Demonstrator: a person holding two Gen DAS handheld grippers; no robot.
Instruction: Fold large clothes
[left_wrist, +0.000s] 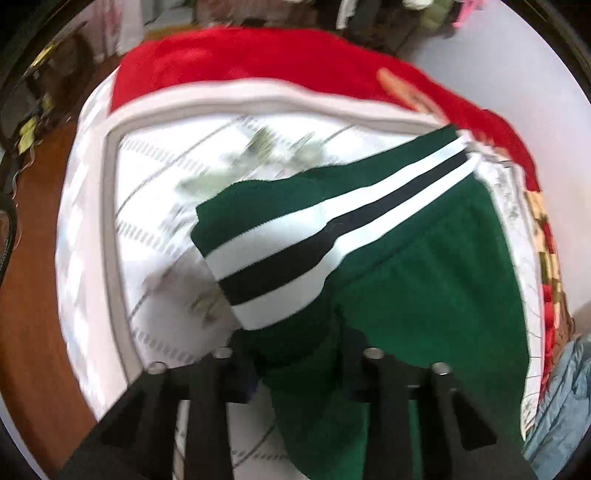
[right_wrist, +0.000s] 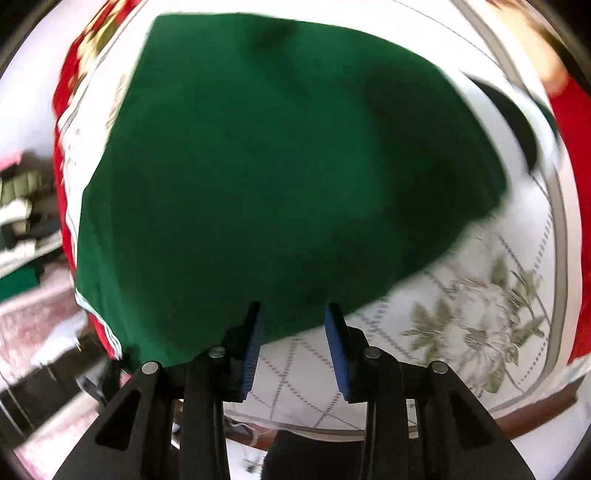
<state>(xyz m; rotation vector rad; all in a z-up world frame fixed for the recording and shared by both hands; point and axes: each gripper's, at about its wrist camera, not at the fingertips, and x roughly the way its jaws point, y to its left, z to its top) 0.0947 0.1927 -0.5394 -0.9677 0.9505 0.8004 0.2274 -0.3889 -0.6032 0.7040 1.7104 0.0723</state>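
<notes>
Green garment (left_wrist: 424, 280) bunches between the clenched left hand-held gripper (left_wrist: 295, 365) pads. Right hand-held gripper (right_wrist: 295, 347) stands released at its near hem. It lies across the floral cloth (right_wrist: 476, 325) on the desk, red fabric (left_wrist: 240, 62) beyond.

Green garment (right_wrist: 280, 166) — patterned cloth (right_wrist: 461, 317) beneath

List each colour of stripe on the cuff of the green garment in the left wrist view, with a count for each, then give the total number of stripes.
Counting the bands on the cuff of the green garment, where they run across its end:
White stripes: 2
Black stripes: 1
Total: 3 stripes
</notes>
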